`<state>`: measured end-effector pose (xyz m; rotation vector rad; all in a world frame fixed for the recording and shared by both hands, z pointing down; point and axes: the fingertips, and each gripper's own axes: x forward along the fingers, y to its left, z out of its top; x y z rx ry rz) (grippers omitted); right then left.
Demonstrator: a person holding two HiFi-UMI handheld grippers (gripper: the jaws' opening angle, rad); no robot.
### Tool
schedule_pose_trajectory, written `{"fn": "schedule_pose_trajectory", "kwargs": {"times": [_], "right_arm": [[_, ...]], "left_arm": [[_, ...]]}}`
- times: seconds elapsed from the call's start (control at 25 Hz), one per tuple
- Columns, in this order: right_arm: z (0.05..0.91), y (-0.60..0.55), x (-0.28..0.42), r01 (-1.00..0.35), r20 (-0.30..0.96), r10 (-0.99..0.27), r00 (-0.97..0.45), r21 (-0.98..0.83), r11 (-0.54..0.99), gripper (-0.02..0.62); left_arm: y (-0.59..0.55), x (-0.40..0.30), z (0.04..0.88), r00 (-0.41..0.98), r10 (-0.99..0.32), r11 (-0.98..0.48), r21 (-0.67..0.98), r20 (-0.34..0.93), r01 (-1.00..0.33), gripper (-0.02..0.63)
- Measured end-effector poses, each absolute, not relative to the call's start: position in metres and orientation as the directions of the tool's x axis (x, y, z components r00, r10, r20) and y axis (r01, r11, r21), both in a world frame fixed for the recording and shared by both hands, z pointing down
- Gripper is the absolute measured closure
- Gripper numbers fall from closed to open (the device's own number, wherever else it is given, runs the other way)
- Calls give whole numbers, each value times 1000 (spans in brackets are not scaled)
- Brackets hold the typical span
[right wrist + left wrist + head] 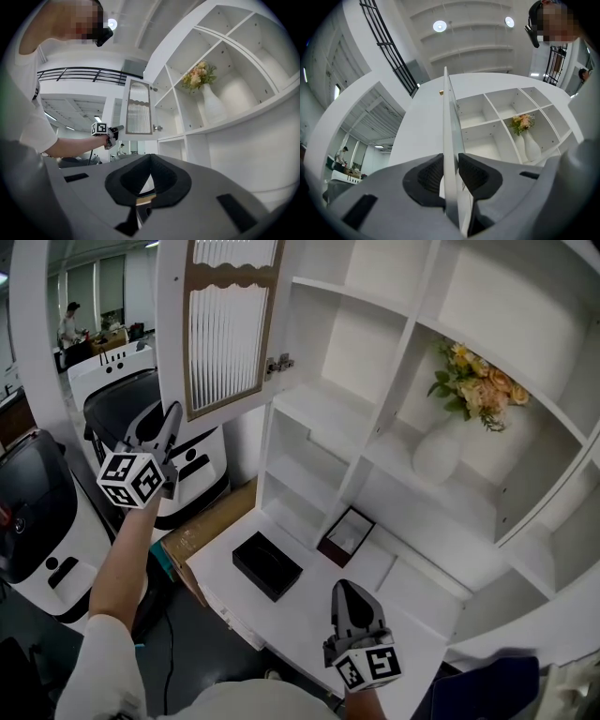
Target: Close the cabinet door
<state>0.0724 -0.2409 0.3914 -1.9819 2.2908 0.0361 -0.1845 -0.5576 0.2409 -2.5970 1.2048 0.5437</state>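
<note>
The cabinet door (225, 324) stands swung open at the upper left of the shelves (323, 413), its top cut off in the head view. The left gripper (451, 176) pinches the door's edge between its jaws (seen only edge-on there). The right gripper (149, 161) hovers over the bench (309, 615), jaws pressed together on nothing.

No word, number, brand or sign can be read anywhere. The cubes (131, 479) on the left gripper (173, 416) and the right gripper (345, 591) carry only black-and-white square patterns, not letters. The white machines (37, 554) left of the cabinet (356, 343) bear dark marks that spell nothing legible.
</note>
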Motion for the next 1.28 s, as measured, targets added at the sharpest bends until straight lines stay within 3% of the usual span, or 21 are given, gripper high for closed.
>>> {"fn": "schedule_pose_trajectory", "kwargs": {"times": [1.28], "right_arm": [[388,-247,109,-977,-187,-968,-167,-101,188,595]], "left_arm": [[-482,-111,245,642,-664,-586,-267,-382,-765,520]]}}
